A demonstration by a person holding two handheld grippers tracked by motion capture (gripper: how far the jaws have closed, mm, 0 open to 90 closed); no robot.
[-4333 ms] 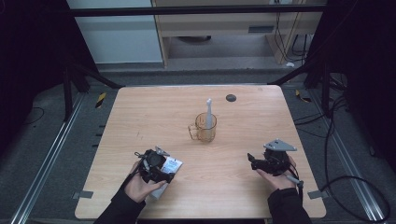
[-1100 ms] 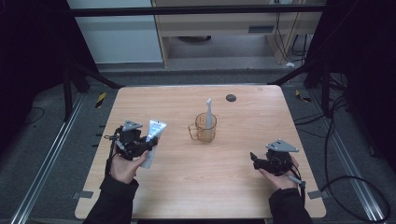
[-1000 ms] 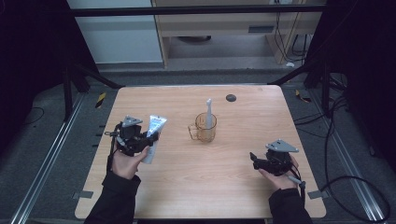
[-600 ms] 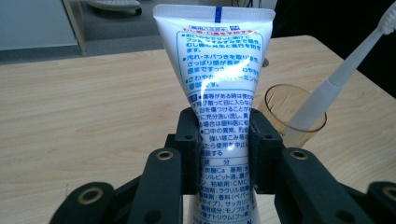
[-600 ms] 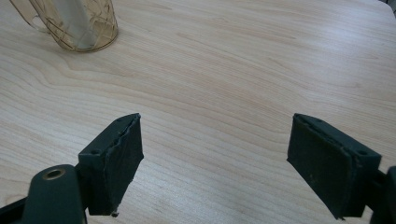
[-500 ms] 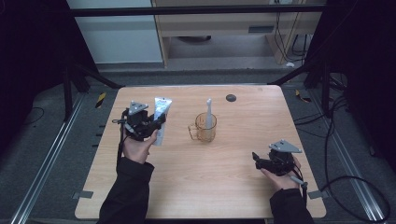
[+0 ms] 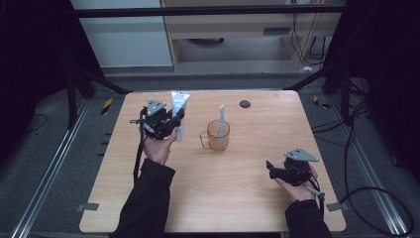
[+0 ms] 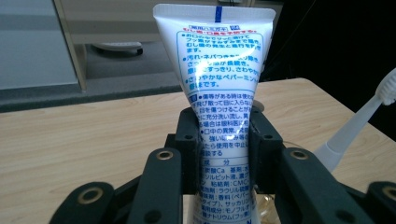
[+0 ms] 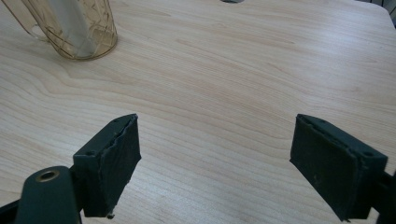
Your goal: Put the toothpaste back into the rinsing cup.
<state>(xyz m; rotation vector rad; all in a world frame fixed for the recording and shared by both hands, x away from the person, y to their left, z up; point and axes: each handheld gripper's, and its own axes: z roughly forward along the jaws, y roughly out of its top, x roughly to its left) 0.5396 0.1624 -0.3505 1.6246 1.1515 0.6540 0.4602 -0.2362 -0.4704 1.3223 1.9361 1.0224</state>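
A white toothpaste tube (image 8: 219, 84) with blue print stands upright between the jaws of my left gripper (image 8: 223, 140), which is shut on it. In the high view the left gripper (image 7: 174, 120) holds the tube (image 7: 179, 106) above the table's far left part, left of an amber plastic cup (image 7: 216, 136). A white toothbrush (image 7: 222, 119) stands in that cup, its head (image 8: 386, 87) at the right edge of the left gripper view. My right gripper (image 7: 270, 167) rests low near the front right, open with nothing between its jaws; its own view (image 9: 215, 163) shows the cup (image 9: 77, 28) ahead to the left.
The wooden table (image 7: 237, 198) has a small dark round disc (image 7: 244, 103) near its far edge. A pale cabinet (image 7: 247, 29) and cables (image 7: 356, 114) lie beyond and to the right. Metal rails (image 7: 44, 173) run beside the table.
My left gripper has carried the toothpaste tube from the front left of the table forward and up, toward the cup. The right gripper has stayed at the front right, open.
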